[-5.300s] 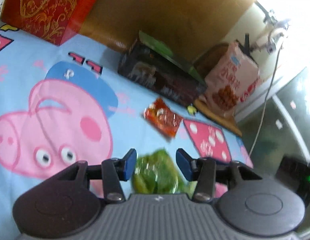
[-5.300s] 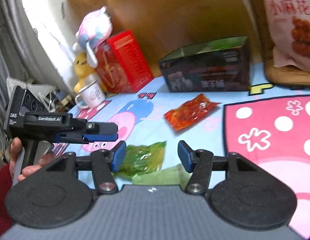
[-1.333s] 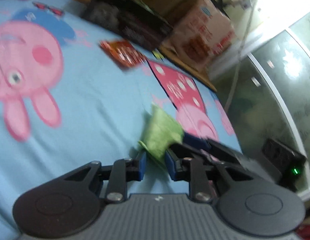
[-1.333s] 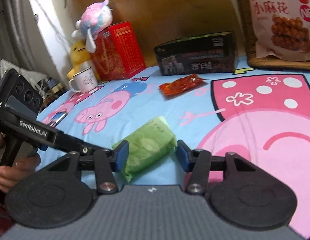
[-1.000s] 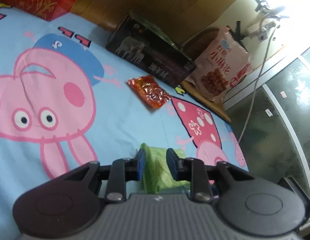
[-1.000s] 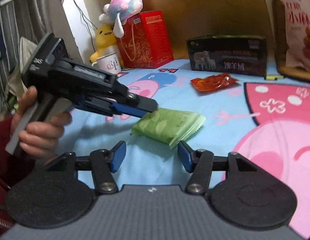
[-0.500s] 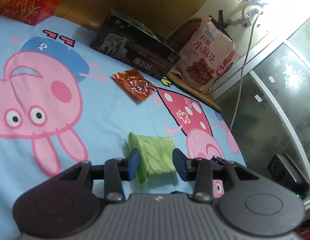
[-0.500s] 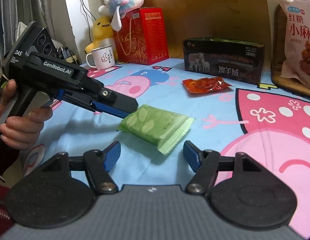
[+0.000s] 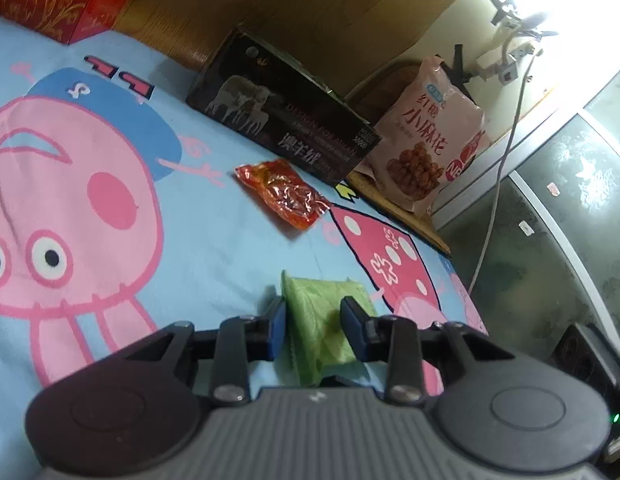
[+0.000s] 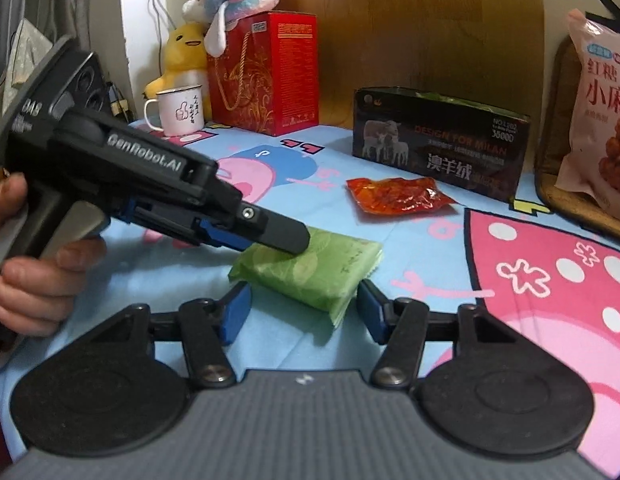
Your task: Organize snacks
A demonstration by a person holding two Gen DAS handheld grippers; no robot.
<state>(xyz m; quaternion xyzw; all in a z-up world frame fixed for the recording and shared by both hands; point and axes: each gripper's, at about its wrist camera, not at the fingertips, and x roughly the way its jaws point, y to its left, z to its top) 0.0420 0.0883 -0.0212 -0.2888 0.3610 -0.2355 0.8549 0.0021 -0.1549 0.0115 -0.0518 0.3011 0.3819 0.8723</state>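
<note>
The flat green foil snack packet (image 10: 310,270) is lying at frame centre, long axis slanting toward the upper right; the left gripper (image 9: 313,322) is nearer, fingers apart astride it, while the right gripper (image 10: 304,312) is also gaping.

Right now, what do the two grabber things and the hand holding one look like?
The left gripper is a black pistol-shaped tool with blue parts, white "GenRobot.AI" lettering and "DAS" on its back. A bare hand grips its grey handle. The right gripper has a ribbed grey body, two round black discs, black arms with silver screws and blue pads on its jaws. No cables show on either.
</note>
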